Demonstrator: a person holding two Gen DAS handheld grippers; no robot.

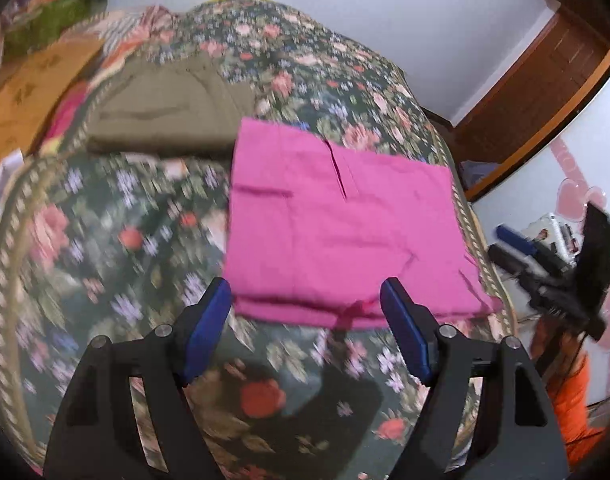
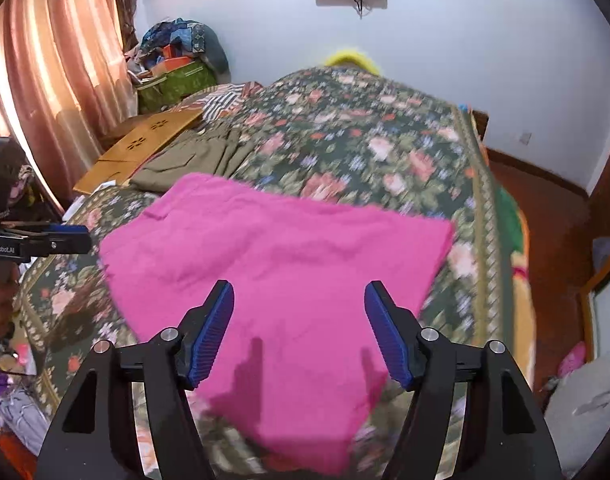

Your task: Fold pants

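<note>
Right wrist: folded pink pants (image 2: 273, 264) under spread fingers (image 2: 209, 336) (untouched).

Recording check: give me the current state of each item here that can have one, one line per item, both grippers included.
pink pants: folded into a flat rectangle, lying on the bedspread, not gripped.
olive pants: folded, lying behind the pink pants to their left.
left gripper: open, fingers empty, at the near edge of the pink pants.
right gripper: open, fingers empty, above the pink pants.
floral bedspread: spread flat over the bed.
</note>
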